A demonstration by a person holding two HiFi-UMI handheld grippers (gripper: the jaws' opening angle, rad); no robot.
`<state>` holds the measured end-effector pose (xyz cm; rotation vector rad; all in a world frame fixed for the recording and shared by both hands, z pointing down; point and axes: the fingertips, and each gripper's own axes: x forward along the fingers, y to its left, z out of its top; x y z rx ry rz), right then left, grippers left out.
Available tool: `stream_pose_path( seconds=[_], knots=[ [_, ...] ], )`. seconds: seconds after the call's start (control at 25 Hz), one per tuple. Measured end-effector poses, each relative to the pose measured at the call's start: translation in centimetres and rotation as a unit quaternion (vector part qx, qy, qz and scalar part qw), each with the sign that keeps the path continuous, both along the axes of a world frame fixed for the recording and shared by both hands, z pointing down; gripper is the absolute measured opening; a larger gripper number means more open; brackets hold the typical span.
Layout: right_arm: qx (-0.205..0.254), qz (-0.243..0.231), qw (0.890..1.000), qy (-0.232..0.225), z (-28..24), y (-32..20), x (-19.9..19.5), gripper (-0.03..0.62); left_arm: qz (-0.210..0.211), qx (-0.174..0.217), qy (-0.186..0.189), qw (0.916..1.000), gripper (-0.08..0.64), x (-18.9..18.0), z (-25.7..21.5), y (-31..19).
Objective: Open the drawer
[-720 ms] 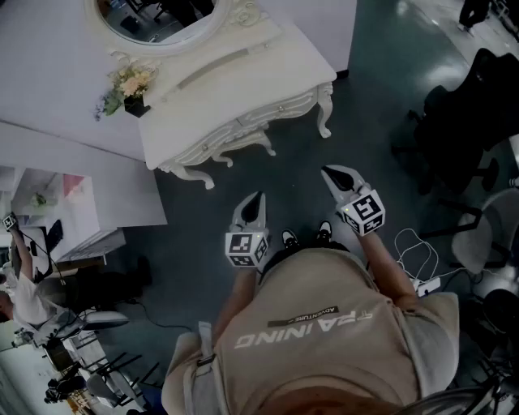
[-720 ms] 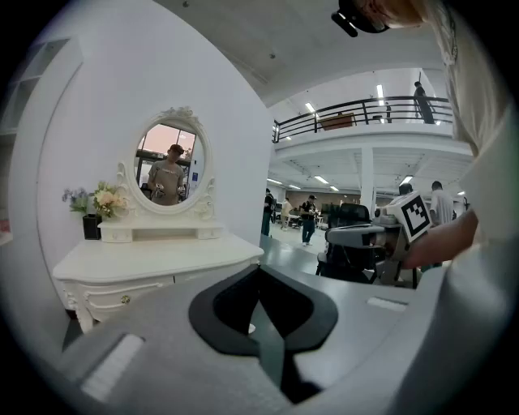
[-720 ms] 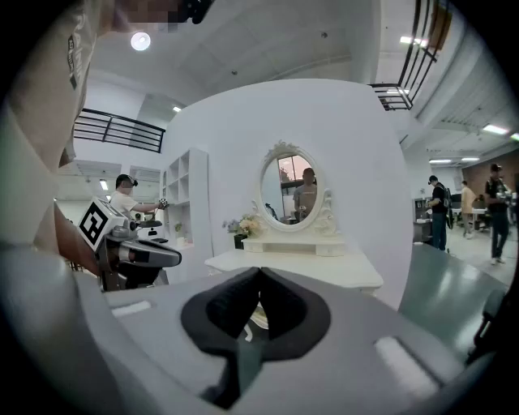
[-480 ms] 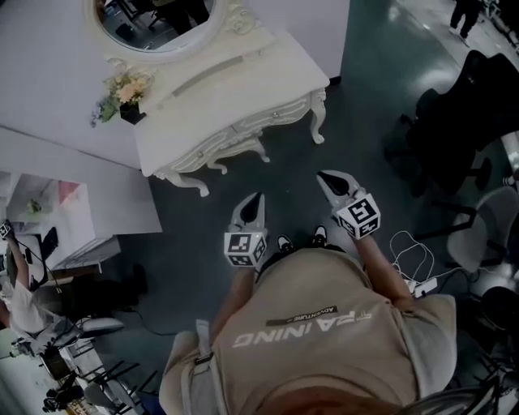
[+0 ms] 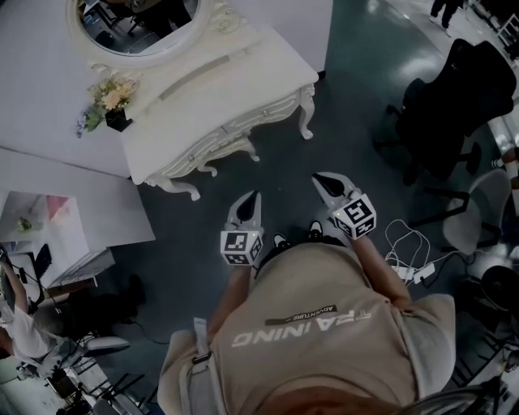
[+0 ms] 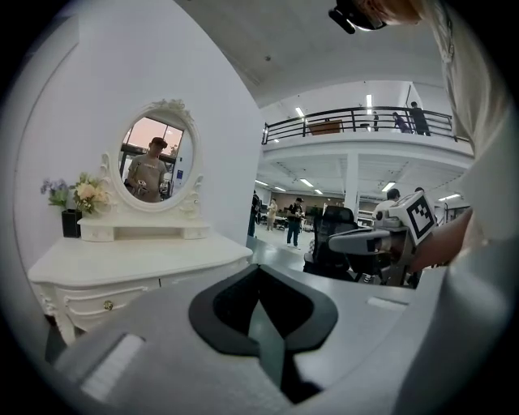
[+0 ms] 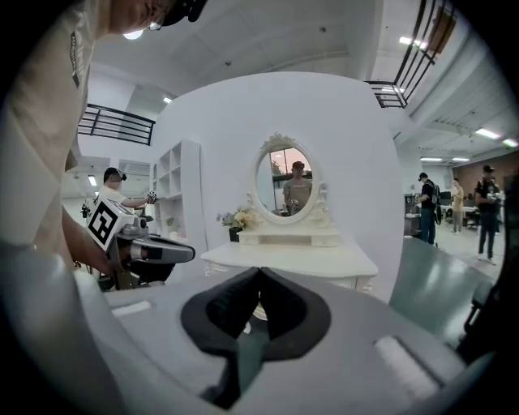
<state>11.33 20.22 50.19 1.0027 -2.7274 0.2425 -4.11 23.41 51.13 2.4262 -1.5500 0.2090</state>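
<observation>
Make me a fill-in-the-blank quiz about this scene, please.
The mirror on the white dressing table is ___ in shape.
Next to the mirror stands a pot of ___.
The left claw and right claw are both ___, holding nothing.
The table's drawer is ___.
Missing words: oval; flowers; shut; closed.

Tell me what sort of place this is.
Probably a large open hall or lab with a staged bedroom corner. An ornate white dressing table with an oval mirror stands against a freestanding white wall. Black office chairs and a railed upper gallery lie beyond it.
</observation>
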Motion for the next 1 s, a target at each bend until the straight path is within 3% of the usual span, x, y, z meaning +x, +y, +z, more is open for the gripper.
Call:
stream_pose_path(
  seconds=[0.44,0.6,1.0],
  knots=[
    [-0.027,0.024,0.999,0.016,2.3,-0.6,-3.9,0.003,0.043,-0.027,0.016,0.9986,-0.002,-2.7,3.6,-2.5],
    [-0.041,0.033,0.999,0.011,3.1,-1.4,-4.2,0.003,0.04,-0.042,0.019,0.9982,-0.002,-3.3,4.7,-3.7],
    [-0.043,-0.005,0.999,-0.029,3.9,-10.6,-3.9,0.004,0.014,-0.052,-0.019,0.9984,-0.002,-1.5,4.2,-10.7]
  ],
)
